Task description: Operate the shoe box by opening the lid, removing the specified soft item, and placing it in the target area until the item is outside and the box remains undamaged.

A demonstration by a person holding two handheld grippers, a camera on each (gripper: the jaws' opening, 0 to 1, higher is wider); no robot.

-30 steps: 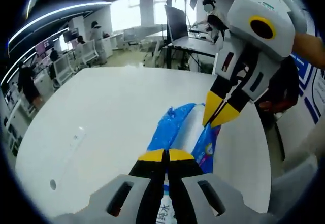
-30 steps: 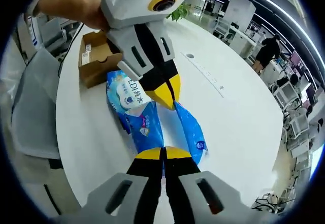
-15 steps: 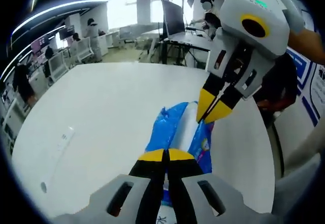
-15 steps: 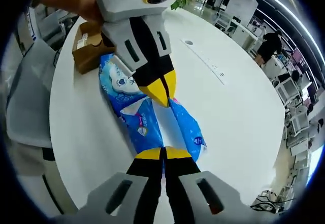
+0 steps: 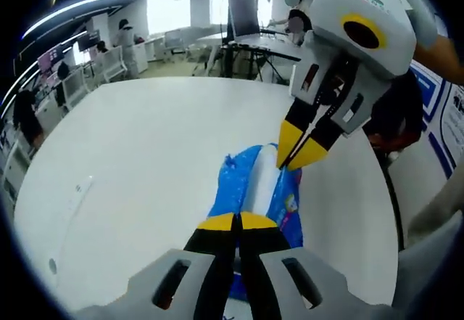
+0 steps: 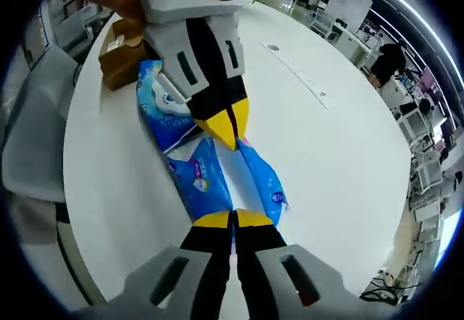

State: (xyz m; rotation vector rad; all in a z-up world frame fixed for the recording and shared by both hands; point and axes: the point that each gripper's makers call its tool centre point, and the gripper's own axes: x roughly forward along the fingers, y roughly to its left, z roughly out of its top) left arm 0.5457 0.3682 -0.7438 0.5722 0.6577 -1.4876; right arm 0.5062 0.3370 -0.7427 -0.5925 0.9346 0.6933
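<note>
1. Your left gripper (image 5: 237, 223) had its yellow tips pressed together on one end of the blue soft pack (image 5: 255, 189). Your right gripper (image 6: 233, 220) was pinched shut on the other end of the same pack (image 6: 190, 178).

2. A second before, the pack sat nearer the brown shoe box (image 6: 119, 40). By this moment it reached further out over the white table (image 5: 145, 153) – you had been pulling it away from the box.

3. So the soft thing was already outside the box. I think the step left was to lay it down in its place and let go.

4. The pack was long and thin, and it ran straight from one gripper to the other. In the right gripper view one end pointed back at the box, just beside it, and the other end came toward your right tips.

5. The box was small in view and partly hidden – I could not tell if its lid was open. It looked unharmed.
</note>
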